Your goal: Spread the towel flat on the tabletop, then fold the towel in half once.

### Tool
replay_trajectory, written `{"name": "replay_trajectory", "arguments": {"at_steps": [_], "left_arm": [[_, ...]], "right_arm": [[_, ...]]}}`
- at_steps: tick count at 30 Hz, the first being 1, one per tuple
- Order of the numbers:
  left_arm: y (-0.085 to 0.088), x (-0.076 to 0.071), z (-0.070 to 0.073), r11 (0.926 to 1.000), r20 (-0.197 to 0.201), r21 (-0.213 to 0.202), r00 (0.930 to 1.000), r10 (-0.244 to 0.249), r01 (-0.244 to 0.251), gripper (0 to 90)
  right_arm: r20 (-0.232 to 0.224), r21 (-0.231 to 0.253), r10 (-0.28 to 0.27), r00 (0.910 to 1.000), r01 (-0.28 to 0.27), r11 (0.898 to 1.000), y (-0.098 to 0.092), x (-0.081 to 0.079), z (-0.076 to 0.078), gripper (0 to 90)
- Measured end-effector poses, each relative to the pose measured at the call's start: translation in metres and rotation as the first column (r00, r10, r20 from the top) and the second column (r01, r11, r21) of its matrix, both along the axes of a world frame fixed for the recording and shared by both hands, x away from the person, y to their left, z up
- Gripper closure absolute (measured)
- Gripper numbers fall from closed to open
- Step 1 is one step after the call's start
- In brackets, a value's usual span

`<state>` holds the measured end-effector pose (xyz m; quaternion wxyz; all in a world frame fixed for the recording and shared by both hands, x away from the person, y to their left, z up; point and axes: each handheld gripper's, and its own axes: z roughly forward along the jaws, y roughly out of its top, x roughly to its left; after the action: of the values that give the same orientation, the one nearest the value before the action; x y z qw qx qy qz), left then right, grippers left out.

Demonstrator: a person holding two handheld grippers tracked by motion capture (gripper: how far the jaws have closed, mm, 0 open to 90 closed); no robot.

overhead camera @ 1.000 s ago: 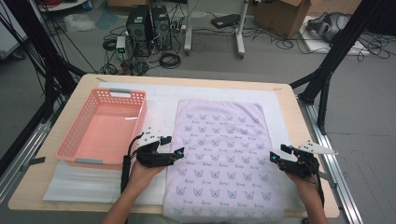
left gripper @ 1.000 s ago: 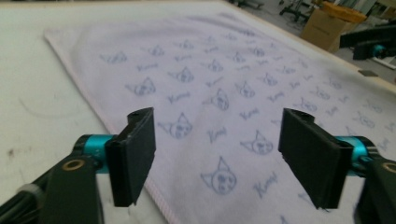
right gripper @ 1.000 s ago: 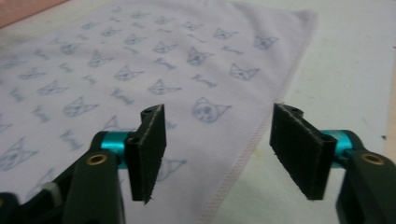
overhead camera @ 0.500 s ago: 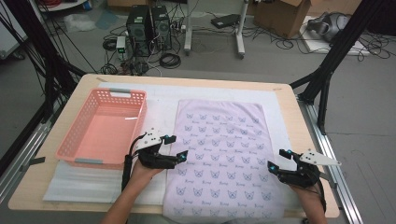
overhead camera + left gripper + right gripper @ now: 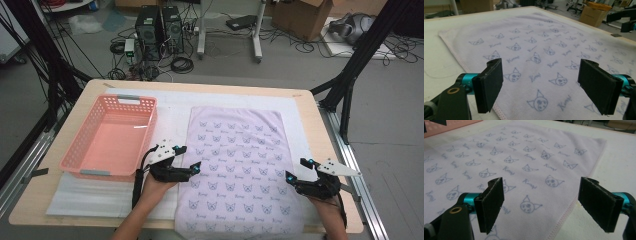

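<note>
Under the left gripper (image 5: 191, 161) and right gripper (image 5: 299, 170), both just opened wide with nothing pinched, the towel (image 5: 240, 165) lies flat. It looks light, soft and limp; I'd pinch its hemmed side edges, which sit between each gripper's jaws.

Lilac cat-print towel (image 5: 239, 165), pink basket (image 5: 111, 140), black tools

The high view looks forward and down over the whole pale wooden surface (image 5: 60, 200). The 2 gripper views sit low and close, both sharing the lilac cat-print cloth (image 5: 240, 165) (image 5: 544, 47) (image 5: 524, 155).
</note>
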<state>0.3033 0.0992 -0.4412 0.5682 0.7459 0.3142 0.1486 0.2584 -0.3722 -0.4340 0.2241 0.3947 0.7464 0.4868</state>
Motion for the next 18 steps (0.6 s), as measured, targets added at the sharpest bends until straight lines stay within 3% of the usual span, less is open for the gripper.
{"name": "replay_trajectory", "arguments": {"at_steps": [5,18], "left_arm": [[0.0013,-0.0005,0.0,0.9995,-0.016,-0.025,0.9997,0.019,-0.02,20.7],[0.0019,0.0016,-0.003,0.9994,-0.042,-0.025,0.9989,0.021,-0.022,20.7]], "right_arm": [[-0.003,-0.003,-0.004,1.0,0.004,1.0,-0.0006,-0.0006,0.0,19.5],[-0.003,0.009,-0.003,1.0,0.003,1.0,0.001,0.002,0.0007,19.6]]}}
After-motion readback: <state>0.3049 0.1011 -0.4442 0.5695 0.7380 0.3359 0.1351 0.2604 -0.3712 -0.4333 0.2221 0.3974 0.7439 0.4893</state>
